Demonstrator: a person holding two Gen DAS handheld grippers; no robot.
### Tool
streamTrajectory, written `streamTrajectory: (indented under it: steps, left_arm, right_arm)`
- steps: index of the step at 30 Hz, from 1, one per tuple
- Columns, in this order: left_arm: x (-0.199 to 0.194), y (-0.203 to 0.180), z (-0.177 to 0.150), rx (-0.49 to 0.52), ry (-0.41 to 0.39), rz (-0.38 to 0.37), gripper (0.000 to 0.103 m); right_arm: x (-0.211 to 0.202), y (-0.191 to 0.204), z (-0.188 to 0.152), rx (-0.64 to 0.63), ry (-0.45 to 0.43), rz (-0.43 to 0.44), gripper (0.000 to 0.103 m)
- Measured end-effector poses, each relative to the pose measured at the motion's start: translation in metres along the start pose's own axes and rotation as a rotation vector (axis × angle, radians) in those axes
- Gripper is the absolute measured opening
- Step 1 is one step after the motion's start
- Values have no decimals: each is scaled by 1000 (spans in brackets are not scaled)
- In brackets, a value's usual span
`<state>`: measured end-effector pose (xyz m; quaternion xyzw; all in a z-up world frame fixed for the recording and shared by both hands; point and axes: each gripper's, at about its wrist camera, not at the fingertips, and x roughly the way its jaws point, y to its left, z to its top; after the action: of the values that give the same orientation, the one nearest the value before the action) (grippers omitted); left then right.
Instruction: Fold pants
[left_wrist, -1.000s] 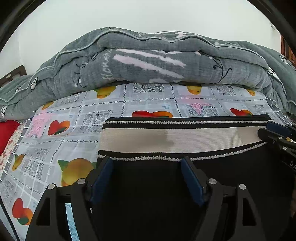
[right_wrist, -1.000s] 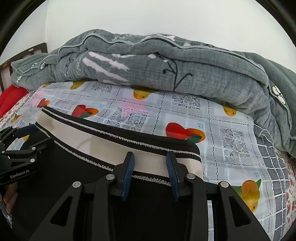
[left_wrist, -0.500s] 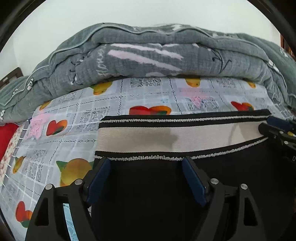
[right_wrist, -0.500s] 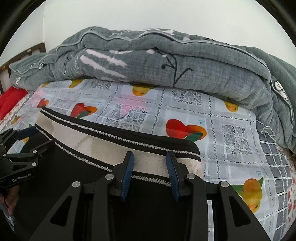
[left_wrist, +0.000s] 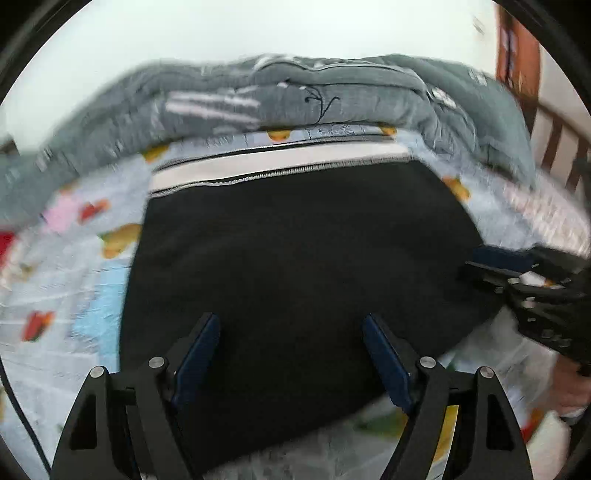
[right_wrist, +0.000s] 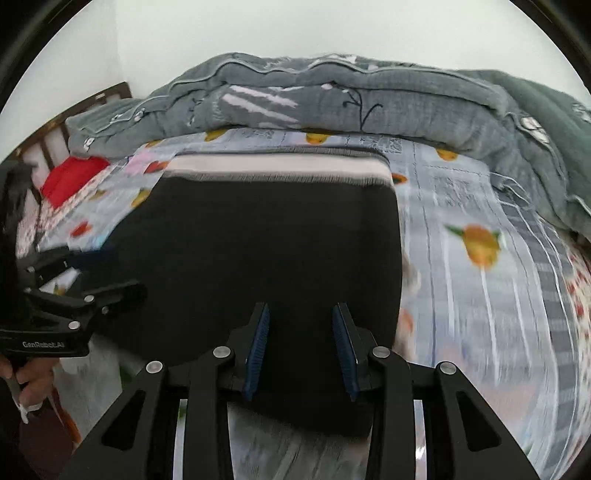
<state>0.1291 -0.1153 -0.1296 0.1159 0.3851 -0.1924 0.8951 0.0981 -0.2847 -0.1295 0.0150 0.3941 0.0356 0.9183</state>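
Two grippers hang over a bed, each with black cloth under its fingers. Beneath and ahead of the left gripper (left_wrist: 290, 354) lie the pants (left_wrist: 295, 258), black and spread flat on the bedsheet (left_wrist: 74, 258), which is pale grey with a fruit print. Their waistband (left_wrist: 277, 166), a cream strip edged in black, sits at the end farthest from this gripper, close to a rumpled grey quilt (left_wrist: 332, 96) heaped along the back of the bed. The left gripper's jaws stand wide apart with nothing pinched between the blue pads; the cloth simply passes below them.

Off to this gripper's right, at the pants' edge, the right gripper (left_wrist: 491, 264) shows as a blurred dark shape. In its own view the right gripper (right_wrist: 300, 349) has its jaws partly apart, the blue pads (right_wrist: 258, 347) clear of the cloth, gripping nothing. The pants (right_wrist: 277, 258) stretch ahead of it to the waistband (right_wrist: 280, 166), and their near edge lies just behind its fingertips. To its left the other gripper (right_wrist: 107, 273) is seen from the side, with a hand (right_wrist: 31, 380) wrapped round its handle. A red cushion (right_wrist: 72, 177) lies far off to the left by the wooden bed rail (right_wrist: 62, 122). Both views are smeared with blur.
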Motion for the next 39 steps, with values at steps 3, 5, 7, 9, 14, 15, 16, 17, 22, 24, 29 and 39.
streamTrajectory:
  steps: [3, 5, 7, 9, 14, 15, 16, 17, 22, 24, 29, 39]
  left_arm:
    - [-15, 7, -21, -13, -39, 26, 80]
    - [-20, 27, -30, -70, -26, 77, 81]
    - [-24, 50, -39, -136, -17, 61, 80]
    - [-31, 71, -52, -185, -12, 69, 81]
    - [-32, 95, -81, -261, 51, 37, 79]
    - [-35, 94, -83, -244, 63, 75, 77]
    - [-39, 93, -85, -250, 72, 77, 76]
    - [-45, 95, -85, -279, 79, 55, 75]
    - [-96, 91, -73, -396, 10, -62, 75]
    - [-116, 79, -61, -391, -18, -56, 75]
    - [-161, 50, -42, -348, -72, -22, 77]
    - [-226, 4, -41, -250, -130, 75, 81]
  right_arm:
    - [-2, -4, -31, 26, 32, -10, 32]
    - [-8, -9, -40, 56, 10, -6, 32]
    - [-9, -11, -39, 74, 26, -19, 32]
    - [-7, -9, -37, 77, 33, -37, 32]
    - [-9, -2, -39, 71, 42, -97, 32]
    - [-12, -2, -40, 77, 55, -96, 32]
    - [-15, -4, -41, 86, 71, -91, 32]
    - [-18, -7, -42, 101, 93, -91, 32]
    - [-56, -15, -50, 184, 86, -141, 32]
    - [-81, -14, -50, 213, 63, -138, 37]
    - [-142, -3, -44, 213, 15, -170, 47]
    - [-222, 17, -52, 179, -110, -264, 93]
